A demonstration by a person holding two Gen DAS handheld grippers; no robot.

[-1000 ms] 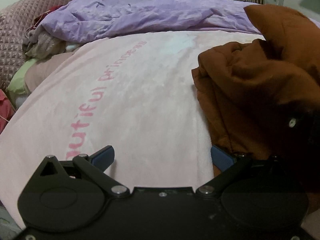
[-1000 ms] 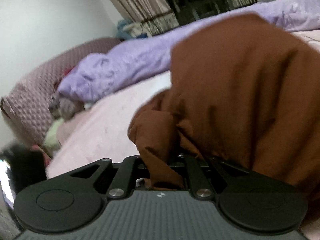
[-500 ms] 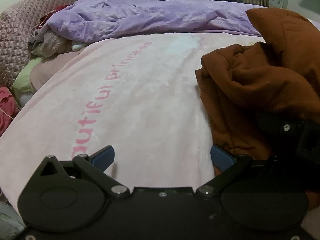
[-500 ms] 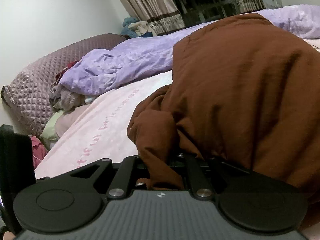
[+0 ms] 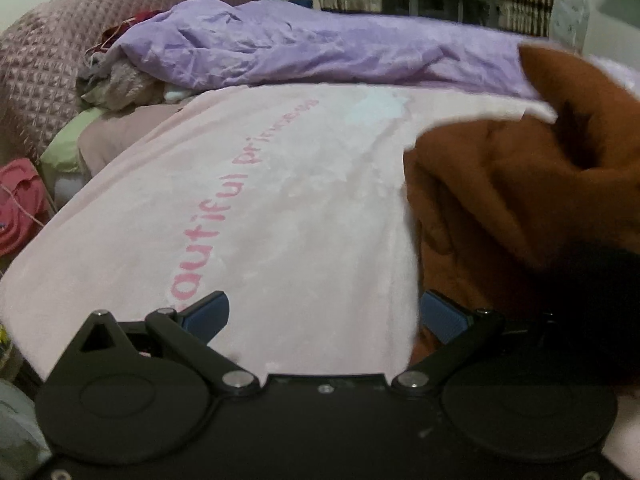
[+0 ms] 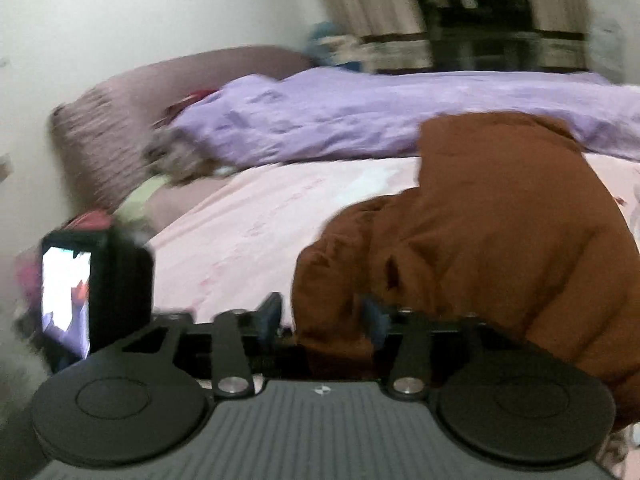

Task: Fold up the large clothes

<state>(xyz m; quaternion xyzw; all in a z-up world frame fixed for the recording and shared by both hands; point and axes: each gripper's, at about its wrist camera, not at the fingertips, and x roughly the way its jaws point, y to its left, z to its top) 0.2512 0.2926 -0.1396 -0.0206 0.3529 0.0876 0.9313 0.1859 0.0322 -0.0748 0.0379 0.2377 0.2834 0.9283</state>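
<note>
left wrist: left claw (image 5: pixel 324 312) spread wide, empty, low centre over pink blanket (image 5: pixel 248 216); brown garment (image 5: pixel 520 200) heaped at right | right wrist: right claw (image 6: pixel 320 314) half-parted, fabric between its fingers, clamped a moment ago; garment (image 6: pixel 480 240) lower right | judgement: release under way, regrasp needed

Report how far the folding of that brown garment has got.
Nothing looks folded yet: the brown garment lies bunched in a heap on the pink blanket. In hand: the right gripper has a bunch of it between parted fingers, grip unclear; the left gripper is open over bare blanket. Left: spread it flat, then fold.
</note>
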